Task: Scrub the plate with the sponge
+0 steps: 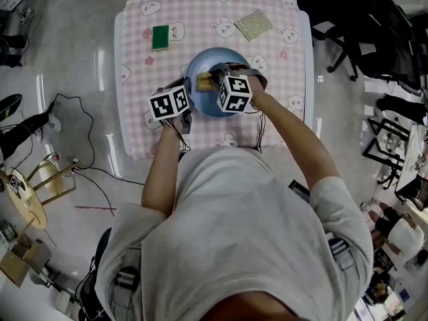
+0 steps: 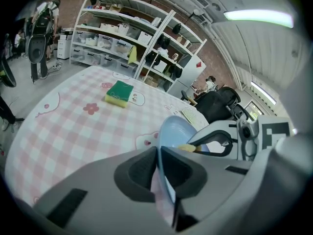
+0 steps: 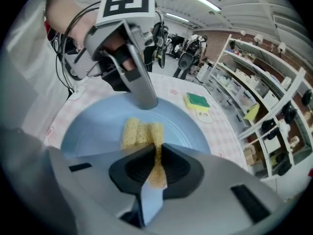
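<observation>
A pale blue plate [image 1: 207, 60] sits mid-table on the pink checked cloth. My left gripper [image 1: 188, 107] is at its left edge, shut on the plate's rim. In the left gripper view the plate [image 2: 173, 131] stands edge-on between the jaws of that gripper [image 2: 159, 165]. My right gripper [image 1: 212, 80] is over the plate's middle, shut on a yellow sponge [image 1: 204, 82]. In the right gripper view the sponge [image 3: 139, 133] is pinched between the jaws of that gripper [image 3: 157, 160], and its free end lies on the plate [image 3: 98, 126]. The left gripper's finger [image 3: 143, 98] meets the far rim.
A green-and-yellow sponge [image 1: 160, 37] lies at the table's back left. A pale green pad [image 1: 254, 24] lies at the back right. The table's cloth [image 1: 284, 62] ends close on all sides. Office chairs [image 1: 354, 39] stand to the right and cables [image 1: 80, 146] lie on the floor at the left.
</observation>
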